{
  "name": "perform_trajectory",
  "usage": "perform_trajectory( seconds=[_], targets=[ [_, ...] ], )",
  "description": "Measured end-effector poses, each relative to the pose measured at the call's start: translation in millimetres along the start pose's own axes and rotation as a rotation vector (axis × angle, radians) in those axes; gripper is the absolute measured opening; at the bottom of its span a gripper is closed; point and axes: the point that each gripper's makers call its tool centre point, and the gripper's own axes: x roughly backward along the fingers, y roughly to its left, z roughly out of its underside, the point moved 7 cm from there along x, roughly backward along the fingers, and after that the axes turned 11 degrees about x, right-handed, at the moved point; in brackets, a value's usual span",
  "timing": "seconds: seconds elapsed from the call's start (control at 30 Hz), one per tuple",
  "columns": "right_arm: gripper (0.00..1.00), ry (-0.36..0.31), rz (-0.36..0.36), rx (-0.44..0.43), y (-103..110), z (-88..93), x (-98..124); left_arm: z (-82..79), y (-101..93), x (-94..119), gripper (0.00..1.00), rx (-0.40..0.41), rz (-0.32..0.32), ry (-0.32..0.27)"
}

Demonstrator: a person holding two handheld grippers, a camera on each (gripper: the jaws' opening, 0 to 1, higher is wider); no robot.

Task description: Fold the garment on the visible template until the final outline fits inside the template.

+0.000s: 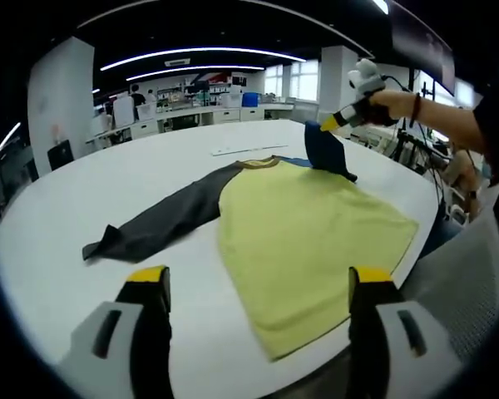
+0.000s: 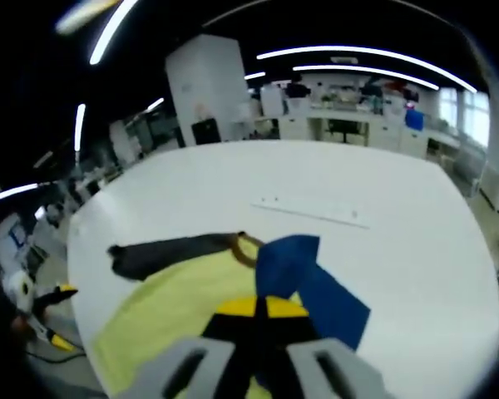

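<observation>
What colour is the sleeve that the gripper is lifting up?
Blue. The lifted sleeve shows best in the right gripper view, pinched by the right gripper.

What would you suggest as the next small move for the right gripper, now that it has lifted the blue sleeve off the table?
Probably carry the blue sleeve inward and lay it across the yellow-green shirt body. The right gripper looks shut on it, raised above the round white table, while the dark grey sleeve lies spread outward and the left gripper hovers open.
</observation>
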Motion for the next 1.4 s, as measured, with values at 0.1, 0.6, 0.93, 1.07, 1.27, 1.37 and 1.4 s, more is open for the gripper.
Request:
perform_trajectory(
  seconds=[0.1, 0.6, 0.93, 1.07, 1.27, 1.37, 1.4],
  targets=[
    [0.00, -0.004, -0.007, 0.004, 6.8, -2.6, -0.2, -0.5, 0.2, 0.0, 0.86, 0.008, 0.003, -0.007],
    [0.00, -0.005, -0.045, 0.032, 24.9, -20.3, -16.2, -0.1, -0.1, -0.4, 0.86, 0.012, 0.003, -0.004],
    [0.00, -0.001, -0.076, 0.054, 42.4, -30.2, -27.8, -0.3, -1.2, -1.0, 0.86, 0.014, 0.014, -0.013],
    [0.00, 0.001, -0.088, 0.068, 50.1, -34.5, -32.9, 0.5, -1.8, -1.5, 0.86, 0.012, 0.019, -0.007],
    [0.00, 0.004, -0.104, 0.085, 59.4, -39.1, -39.9, 2.0, 1.6, -2.1, 0.86, 0.015, 0.020, -0.006],
    [0.00, 0.005, -0.113, 0.092, 65.8, -39.1, -41.9, 2.0, 2.0, -2.1, 0.86, 0.014, 0.019, -0.008],
    [0.00, 0.007, -0.116, 0.096, 64.6, -40.9, -46.4, 1.8, 1.6, -1.9, 0.86, 0.014, 0.018, -0.008]
  ],
)
